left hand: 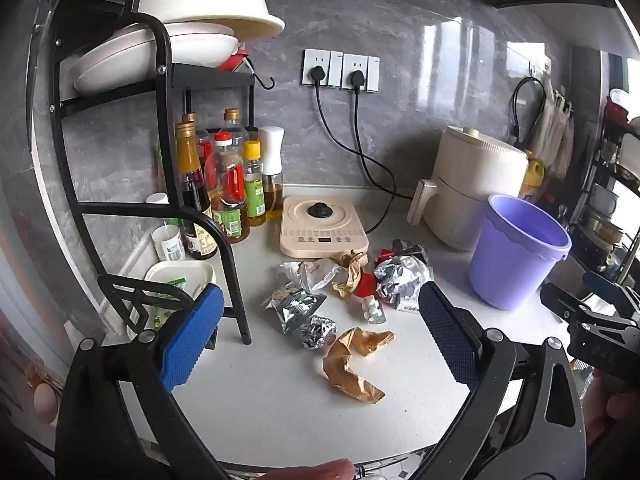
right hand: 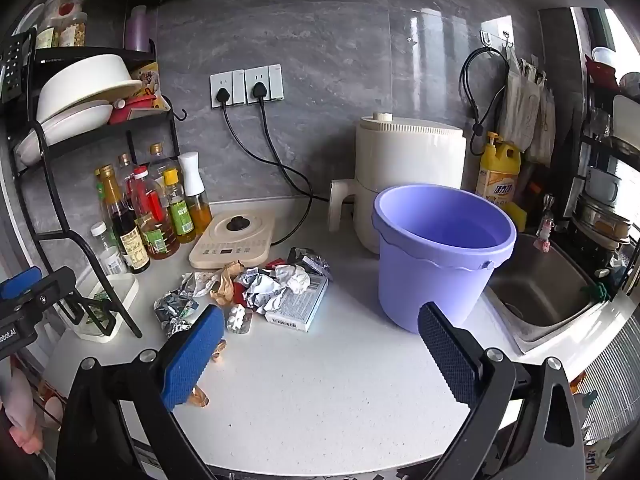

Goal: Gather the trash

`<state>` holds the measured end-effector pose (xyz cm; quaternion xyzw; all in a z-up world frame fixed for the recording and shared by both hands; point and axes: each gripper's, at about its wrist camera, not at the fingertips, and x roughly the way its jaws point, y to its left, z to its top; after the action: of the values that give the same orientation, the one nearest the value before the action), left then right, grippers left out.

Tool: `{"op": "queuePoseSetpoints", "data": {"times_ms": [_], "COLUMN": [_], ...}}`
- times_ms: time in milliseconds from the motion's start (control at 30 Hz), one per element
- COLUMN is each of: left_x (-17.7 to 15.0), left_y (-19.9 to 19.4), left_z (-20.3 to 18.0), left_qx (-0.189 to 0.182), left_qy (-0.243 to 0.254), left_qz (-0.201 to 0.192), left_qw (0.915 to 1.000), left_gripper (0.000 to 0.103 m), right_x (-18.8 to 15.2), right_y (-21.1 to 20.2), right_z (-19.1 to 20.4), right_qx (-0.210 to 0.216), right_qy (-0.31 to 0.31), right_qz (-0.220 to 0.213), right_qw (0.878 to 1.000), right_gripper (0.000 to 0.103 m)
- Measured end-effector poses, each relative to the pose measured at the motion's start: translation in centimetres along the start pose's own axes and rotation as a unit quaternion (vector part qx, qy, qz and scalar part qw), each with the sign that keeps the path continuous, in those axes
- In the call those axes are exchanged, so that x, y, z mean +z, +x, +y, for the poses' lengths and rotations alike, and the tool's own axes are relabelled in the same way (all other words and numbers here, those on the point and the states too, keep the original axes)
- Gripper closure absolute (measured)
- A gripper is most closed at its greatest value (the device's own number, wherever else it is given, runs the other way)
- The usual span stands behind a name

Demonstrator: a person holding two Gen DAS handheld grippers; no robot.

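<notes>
Trash: crumpled foil and wrappers [left hand: 352, 292] heaped mid-counter [left hand: 280, 408], left of the purple bucket [right hand: 440, 256].
Left claw [left hand: 320, 340]: jaws wide apart, empty, above the brown wrapper [left hand: 352, 364].
Right claw [right hand: 320, 352]: jaws wide apart, empty, near the bucket.
Advice: pinch one loose piece at a time; release well inside the rim.
Obscured: bucket floor; wrapper print illegible; brown wrapper partly behind the right claw's blue pad [right hand: 192, 360].

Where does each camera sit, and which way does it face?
Left wrist: on the left gripper, tilted down at wrappers; open jaws, fingertip and right gripper show.
Right wrist: on the right gripper, facing the purple bucket; open jaws and left gripper show.
Shared: counter, wrappers, bucket, air fryer.
</notes>
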<state>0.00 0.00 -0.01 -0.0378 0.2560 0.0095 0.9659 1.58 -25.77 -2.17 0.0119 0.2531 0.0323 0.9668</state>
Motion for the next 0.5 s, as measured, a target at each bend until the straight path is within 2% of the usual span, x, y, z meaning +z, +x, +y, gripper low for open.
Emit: {"op": "queuePoseSetpoints", "data": {"times_ms": [500], "left_x": [-0.02], "left_y": [0.02], "left_z": [-0.03], "left_qx": [-0.002], "left_qy": [-0.002], "left_qz": [0.003], "left_qw": [1.0], "left_gripper": [0.006], "right_x": [-0.22], "right_y": [-0.14], "right_z": [-0.25], "right_qx": [0.0], "right_qy": [-0.002], "right_qz": [0.0], "right_qw": [1.0], "right_gripper": [0.008]}}
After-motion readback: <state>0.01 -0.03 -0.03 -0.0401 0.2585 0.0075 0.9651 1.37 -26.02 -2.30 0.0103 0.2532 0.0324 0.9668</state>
